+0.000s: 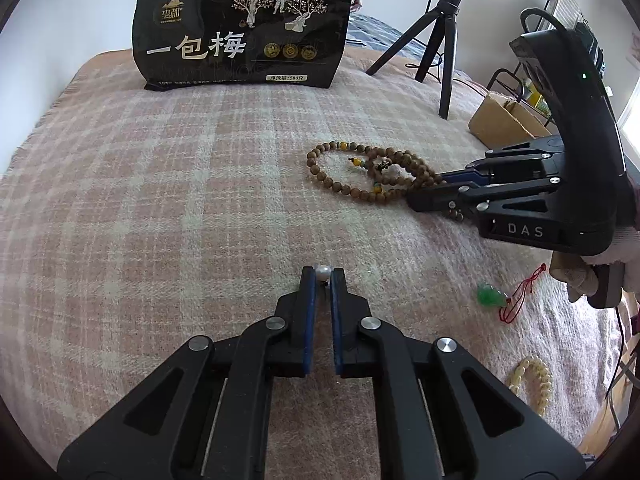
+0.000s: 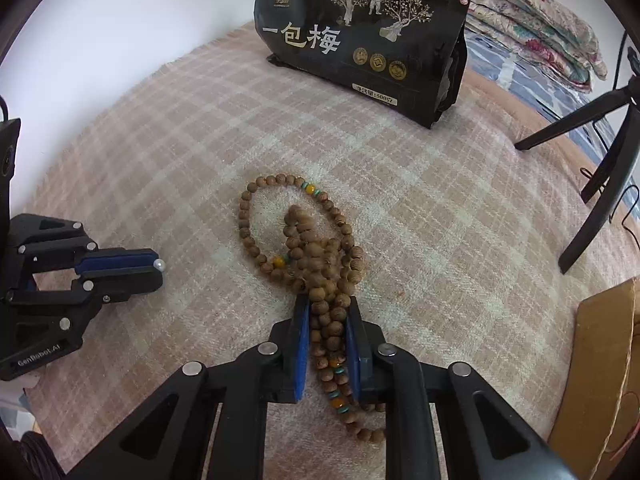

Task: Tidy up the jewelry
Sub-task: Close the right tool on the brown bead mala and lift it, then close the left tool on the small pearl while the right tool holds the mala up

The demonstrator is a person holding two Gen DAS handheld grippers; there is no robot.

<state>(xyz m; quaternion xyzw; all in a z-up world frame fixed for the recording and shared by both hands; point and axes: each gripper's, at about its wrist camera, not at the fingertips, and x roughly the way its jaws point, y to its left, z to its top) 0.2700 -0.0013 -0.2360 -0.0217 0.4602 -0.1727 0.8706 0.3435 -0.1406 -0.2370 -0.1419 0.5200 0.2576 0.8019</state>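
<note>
A small white pearl [image 1: 323,272] is pinched at the tips of my left gripper [image 1: 323,280], low over the pink checked blanket [image 1: 168,184]. The right wrist view shows the same pearl [image 2: 160,265] at the tip of the left gripper [image 2: 154,270]. A long string of brown wooden beads [image 2: 296,240] lies coiled on the blanket. My right gripper [image 2: 328,308] is shut on a bunch of its strands. In the left wrist view the wooden beads [image 1: 360,172] lie at mid right with the right gripper [image 1: 424,192] clamped on their near end.
A black snack bag [image 1: 244,28] stands at the back of the blanket. A tripod [image 1: 436,48] with a ring light stands at the back right, beside a cardboard box [image 1: 504,120]. A green pendant on red cord [image 1: 492,296] and a cream bead bracelet [image 1: 532,380] lie at the right.
</note>
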